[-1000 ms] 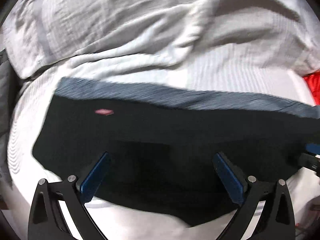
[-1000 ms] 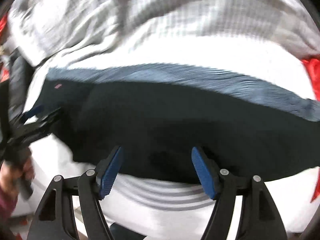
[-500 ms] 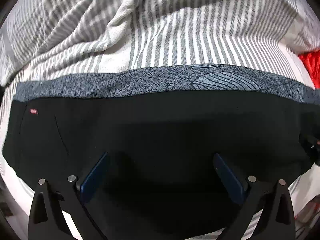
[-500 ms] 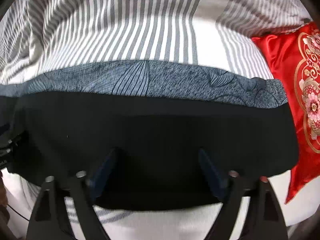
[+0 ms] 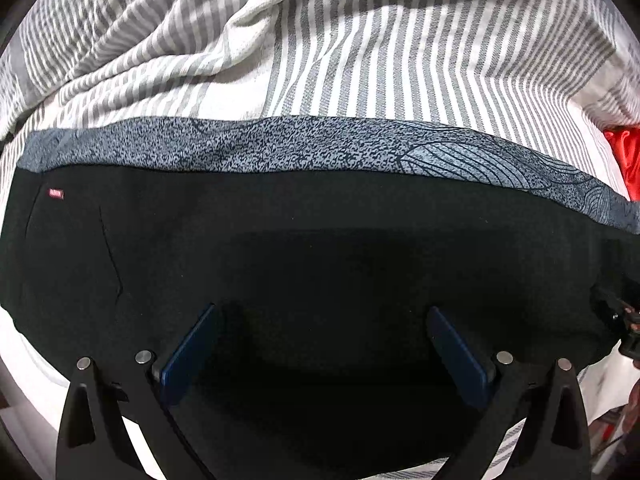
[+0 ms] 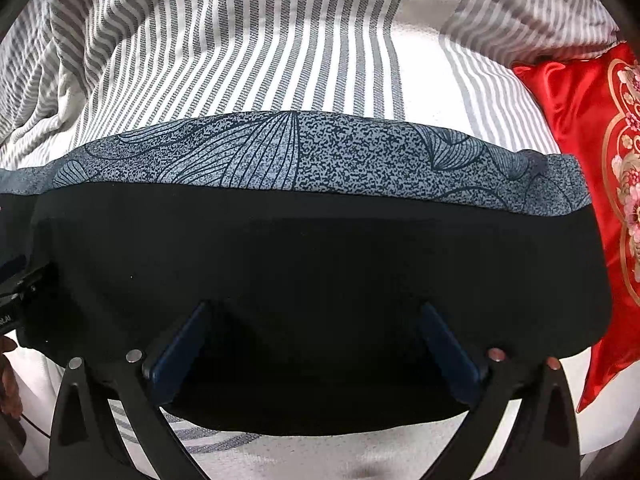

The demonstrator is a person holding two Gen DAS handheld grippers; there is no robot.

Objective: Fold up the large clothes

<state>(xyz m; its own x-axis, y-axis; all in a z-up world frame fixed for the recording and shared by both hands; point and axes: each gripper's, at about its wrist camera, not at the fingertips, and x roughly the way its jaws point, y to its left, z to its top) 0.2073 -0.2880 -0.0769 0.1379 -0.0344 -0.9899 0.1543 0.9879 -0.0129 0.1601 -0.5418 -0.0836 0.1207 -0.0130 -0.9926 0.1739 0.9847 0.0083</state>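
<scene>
A: What is the black garment (image 5: 320, 248) made of?
B: Matt, smooth cloth, with a speckled grey printed band (image 6: 320, 156). The striped bedsheet (image 5: 400, 60) is woven cloth, slightly rough.
A: And the red cushion (image 6: 580, 120)?
B: Glossy satin. The fingers (image 5: 188, 356) carry matt blue pads.

Looks like a bedroom in a home. Shown by rumpled grey-and-white striped bedding (image 5: 360, 60) spread wide as a soft work surface, a red satin cushion (image 6: 580, 128) with gold and floral embroidery lying at its edge, and a folded black garment (image 6: 320, 264) laid flat on the sheets.
</scene>
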